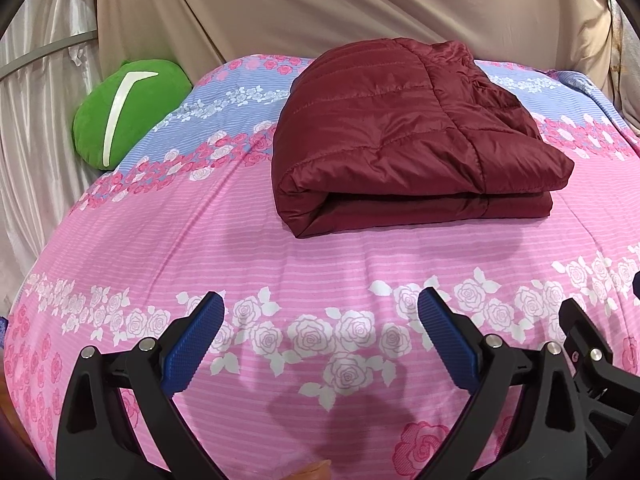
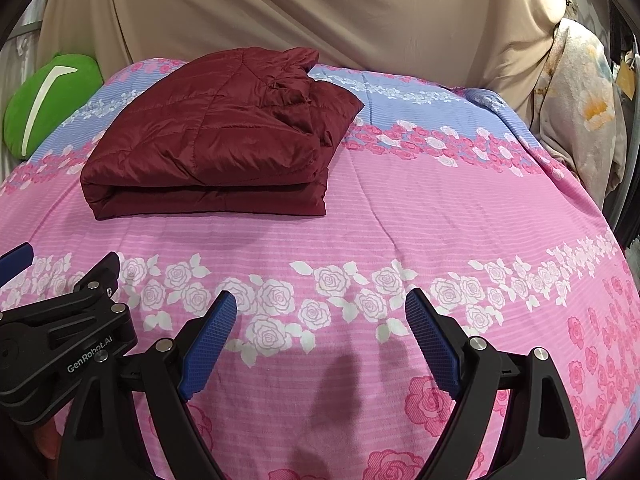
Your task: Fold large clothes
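Jacket (image 1: 400, 136), dark red and quilted, lies folded into a compact stack on the bed (image 1: 280, 264), toward the far half of the pink and blue rose-patterned cover. Its rounded fold faces the near edge; the looser, rumpled part, likely collar or hood, sits at the far right of the stack. Layers rest squarely on one another, which suggests the folding is finished or close to it and the bundle has been set down to stay.

Left gripper (image 1: 320, 334) hangs over the near edge of the bed with its blue pads spread wide and nothing between them. Right gripper (image 2: 320, 336) is in the same condition: pads apart, empty, over the white rose band. Neither touches the jacket. Both point downward at the cover, well short of the bundle, a posture consistent with hands pulled clear after release.

The jacket lies ahead of the left gripper and slightly right; from the right gripper it lies ahead and to the left.

A green cushion (image 1: 128, 112) rests at the far left corner, apart from the jacket.
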`<state>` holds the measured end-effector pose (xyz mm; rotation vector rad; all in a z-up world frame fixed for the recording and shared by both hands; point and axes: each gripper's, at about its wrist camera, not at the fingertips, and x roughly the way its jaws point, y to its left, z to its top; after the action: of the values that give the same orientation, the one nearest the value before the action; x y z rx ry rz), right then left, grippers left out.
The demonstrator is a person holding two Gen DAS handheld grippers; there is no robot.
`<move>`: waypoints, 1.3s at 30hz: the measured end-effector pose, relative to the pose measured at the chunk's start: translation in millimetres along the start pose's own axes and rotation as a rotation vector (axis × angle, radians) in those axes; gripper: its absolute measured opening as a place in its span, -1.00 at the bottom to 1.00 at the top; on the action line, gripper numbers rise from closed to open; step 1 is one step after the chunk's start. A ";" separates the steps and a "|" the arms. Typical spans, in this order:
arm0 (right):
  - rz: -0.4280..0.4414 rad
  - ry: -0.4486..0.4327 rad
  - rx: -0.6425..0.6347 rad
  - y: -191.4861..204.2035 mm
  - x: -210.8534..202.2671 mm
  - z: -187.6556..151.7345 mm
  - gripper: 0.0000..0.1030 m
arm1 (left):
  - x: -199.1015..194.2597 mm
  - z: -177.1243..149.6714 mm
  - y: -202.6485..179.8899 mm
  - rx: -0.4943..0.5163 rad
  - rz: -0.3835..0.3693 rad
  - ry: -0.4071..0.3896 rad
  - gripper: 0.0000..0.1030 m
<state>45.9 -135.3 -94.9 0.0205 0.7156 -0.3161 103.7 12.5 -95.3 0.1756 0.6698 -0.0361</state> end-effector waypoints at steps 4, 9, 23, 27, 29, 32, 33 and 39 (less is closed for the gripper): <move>0.000 0.000 0.000 0.4 -0.1 0.0 0.64 | -0.1 0.1 -0.1 0.001 0.002 -0.001 0.83; -0.001 0.000 0.000 0.5 -0.3 -0.1 0.64 | -0.1 0.1 0.1 0.002 0.001 0.000 0.82; -0.007 -0.001 -0.002 0.5 -1.1 0.8 0.64 | -0.5 0.1 -0.3 0.002 0.000 0.000 0.78; -0.006 0.000 -0.003 0.3 -1.0 0.5 0.64 | -0.7 0.1 -0.2 0.003 0.001 0.000 0.77; -0.006 -0.001 -0.004 0.5 -1.1 0.3 0.64 | -0.5 0.2 -0.3 0.003 0.001 0.000 0.77; -0.007 -0.002 -0.006 0.9 -1.2 0.4 0.64 | -0.8 0.1 -0.9 0.004 0.002 0.000 0.75; -0.008 -0.001 -0.006 1.3 -1.4 0.5 0.64 | -0.9 0.0 -1.2 0.003 0.002 0.000 0.74; -0.009 0.000 -0.006 1.4 -0.9 0.7 0.63 | -0.9 -0.1 -2.1 0.005 0.000 -0.001 0.72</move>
<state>46.0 -133.9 -93.9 0.0119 0.7165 -0.3223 102.7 10.4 -95.2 0.1801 0.6682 -0.0373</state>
